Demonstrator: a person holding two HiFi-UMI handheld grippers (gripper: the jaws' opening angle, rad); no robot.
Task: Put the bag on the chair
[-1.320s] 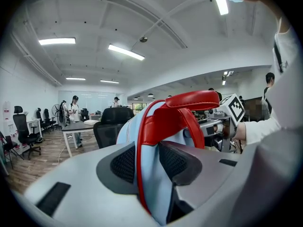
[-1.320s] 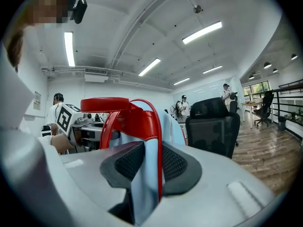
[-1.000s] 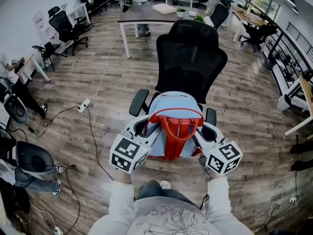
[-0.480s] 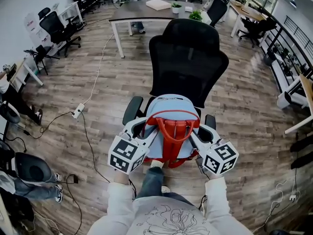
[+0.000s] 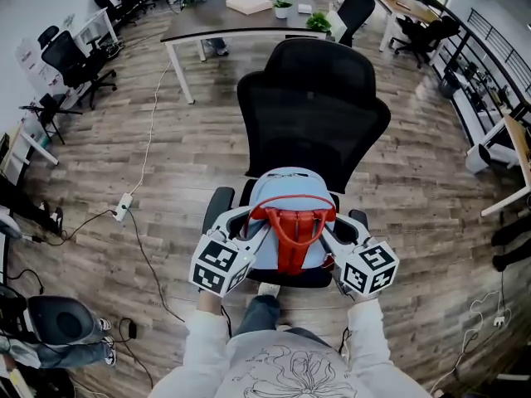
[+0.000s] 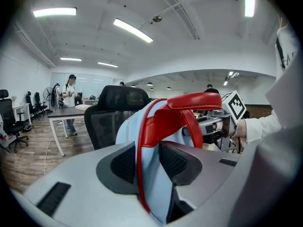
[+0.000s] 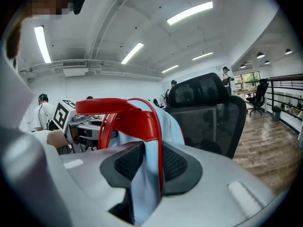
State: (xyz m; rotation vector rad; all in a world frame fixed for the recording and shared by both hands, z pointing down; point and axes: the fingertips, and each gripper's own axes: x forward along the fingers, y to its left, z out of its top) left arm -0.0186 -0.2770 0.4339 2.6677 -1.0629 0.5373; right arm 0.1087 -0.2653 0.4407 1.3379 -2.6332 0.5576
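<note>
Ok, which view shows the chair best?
Head view: the chair shows from above, with backrest, armrests and seat front beside the bag. Both gripper views catch only its backrest behind the bag.

The blue, red-handled bag [image 5: 287, 196] is over the seat of the black chair [image 5: 314, 106]

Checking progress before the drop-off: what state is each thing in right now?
bag, upright, pinched on both sides, over the chair seat; resting there or not, unclear.
chair, upright, nobody seated.
left gripper, shut on the bag's side.
right gripper, shut on the bag's other side, jaws just eased open slightly.
</note>
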